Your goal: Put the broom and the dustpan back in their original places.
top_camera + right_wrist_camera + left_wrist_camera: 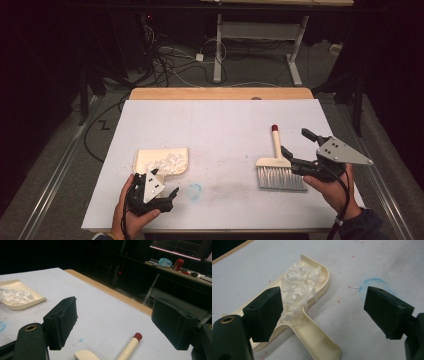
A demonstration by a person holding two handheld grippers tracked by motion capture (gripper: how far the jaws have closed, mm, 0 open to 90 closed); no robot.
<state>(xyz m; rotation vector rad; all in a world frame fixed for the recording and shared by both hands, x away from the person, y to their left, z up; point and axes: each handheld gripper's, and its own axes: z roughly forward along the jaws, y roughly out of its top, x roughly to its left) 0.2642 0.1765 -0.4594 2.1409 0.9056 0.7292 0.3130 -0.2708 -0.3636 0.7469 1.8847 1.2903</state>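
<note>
A cream dustpan [150, 159] lies at the table's front left, holding a heap of white shreds [170, 161]. My left gripper [165, 183] is open just in front of it. In the left gripper view the dustpan's handle [317, 337] runs between the spread jaws of the left gripper [323, 312], untouched, with the shreds [299, 285] beyond. A cream hand brush [280, 169] with grey bristles and a red-tipped handle lies at the front right. My right gripper [296, 143] is open beside that handle. In the right gripper view the brush handle [130, 347] lies below the open right gripper [115, 320].
White paper [220, 130] covers the wooden table. A faint blue ring mark [194, 190] sits right of my left gripper, also seen as a blue ring mark [374, 283]. Cables and a desk frame [220, 45] stand on the floor beyond the far edge.
</note>
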